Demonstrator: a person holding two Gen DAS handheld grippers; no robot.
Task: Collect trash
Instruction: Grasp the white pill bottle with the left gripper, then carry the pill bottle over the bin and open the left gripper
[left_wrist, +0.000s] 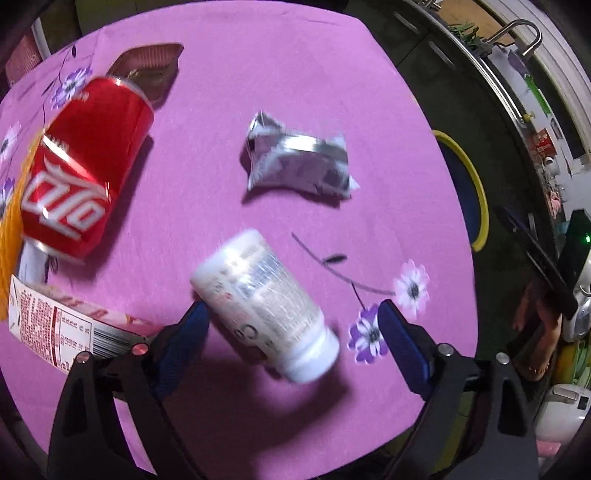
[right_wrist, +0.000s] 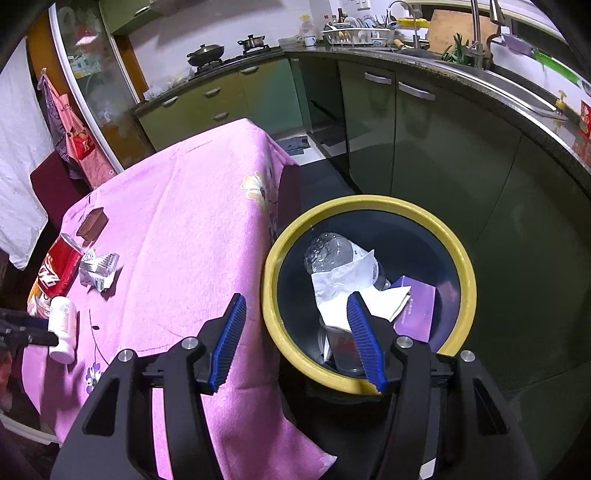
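A white plastic bottle (left_wrist: 264, 304) lies on its side on the pink tablecloth (left_wrist: 288, 81), between the fingers of my open left gripper (left_wrist: 291, 314); the left finger is at or very near its base. It also shows in the right wrist view (right_wrist: 62, 325). A red soda can (left_wrist: 86, 166), a crumpled silver wrapper (left_wrist: 299, 162), a brown tray (left_wrist: 147, 62) and a printed carton (left_wrist: 62, 328) lie further off. My right gripper (right_wrist: 293, 308) is open and empty above the rim of the yellow-rimmed bin (right_wrist: 369, 201), which holds a clear bottle, white paper and a purple box.
The bin stands on the floor at the table's right edge, seen in the left wrist view too (left_wrist: 469, 177). Green kitchen cabinets (right_wrist: 424, 147) and a counter with a sink run behind it. A red chair (right_wrist: 48, 184) stands at the table's far left.
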